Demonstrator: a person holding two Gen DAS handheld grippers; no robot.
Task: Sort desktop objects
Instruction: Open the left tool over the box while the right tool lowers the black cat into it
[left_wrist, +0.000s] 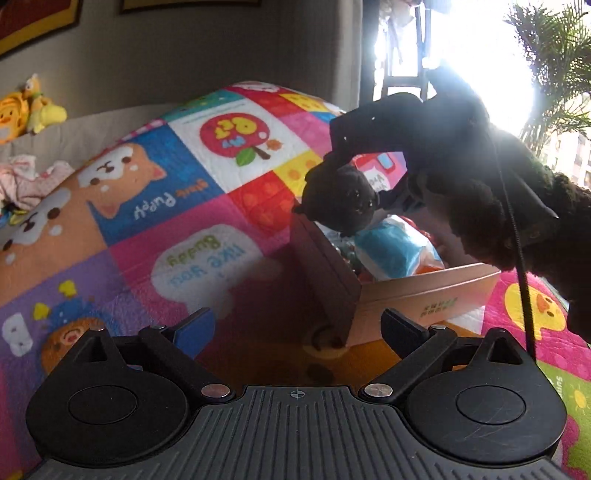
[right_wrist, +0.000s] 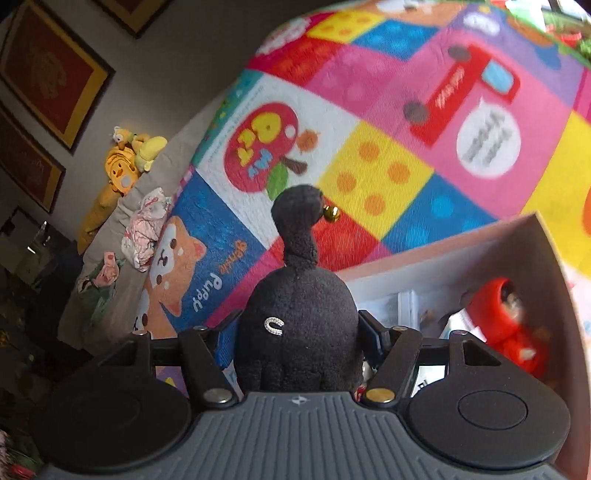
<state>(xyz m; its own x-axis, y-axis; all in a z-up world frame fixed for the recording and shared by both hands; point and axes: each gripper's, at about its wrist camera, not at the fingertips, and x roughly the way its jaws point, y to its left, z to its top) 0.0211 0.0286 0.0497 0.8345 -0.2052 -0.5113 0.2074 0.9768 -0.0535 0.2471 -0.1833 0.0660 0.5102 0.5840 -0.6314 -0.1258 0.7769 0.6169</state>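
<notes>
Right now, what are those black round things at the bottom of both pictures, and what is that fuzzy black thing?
Those are two grabbing tools a person holds, one in each hand, each with a small camera looking along its two fingers. The left camera shows the left gripper open and empty, above a colourful cartoon quilt and a cardboard box of toys. Across from it you see the other tool carrying a black plush toy. The right camera shows the right gripper squeezing that same plush toy beside the box, where a red figure lies.
</notes>
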